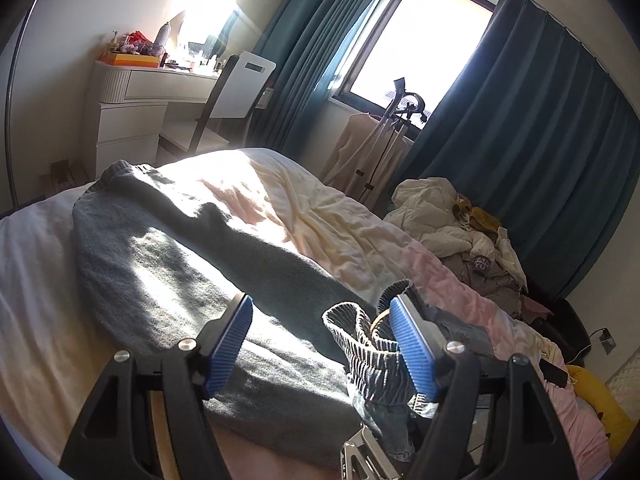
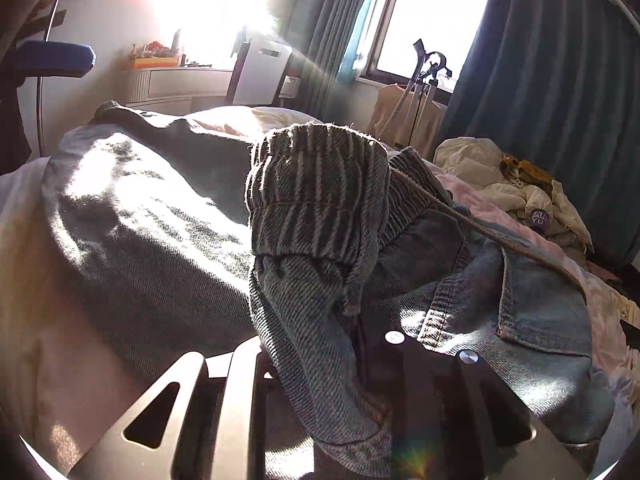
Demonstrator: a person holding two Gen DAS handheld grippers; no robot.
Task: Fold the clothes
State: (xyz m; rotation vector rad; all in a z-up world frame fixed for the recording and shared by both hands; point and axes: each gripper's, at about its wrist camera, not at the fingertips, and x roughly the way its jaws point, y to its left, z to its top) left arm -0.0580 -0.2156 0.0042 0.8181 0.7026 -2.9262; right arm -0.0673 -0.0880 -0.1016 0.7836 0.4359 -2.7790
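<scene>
A pair of blue denim jeans [image 1: 168,264] lies spread along the bed. My left gripper [image 1: 320,344] is open above them, its blue pads [image 1: 228,344] wide apart and empty. The ribbed elastic waistband [image 1: 360,344] bunches up beside its right finger. In the right wrist view the same waistband [image 2: 320,196] is lifted and drapes over my right gripper [image 2: 336,320], whose fingertips are hidden under the denim. The jaws look closed on the cloth. A pocket flap [image 2: 540,312] hangs to the right.
The bed has a pale pink and cream cover [image 1: 304,204]. A heap of other clothes [image 1: 460,224] lies at the far right. A white dresser [image 1: 132,100], a chair [image 1: 236,84], a garment steamer [image 1: 396,120] and teal curtains [image 1: 540,120] stand behind.
</scene>
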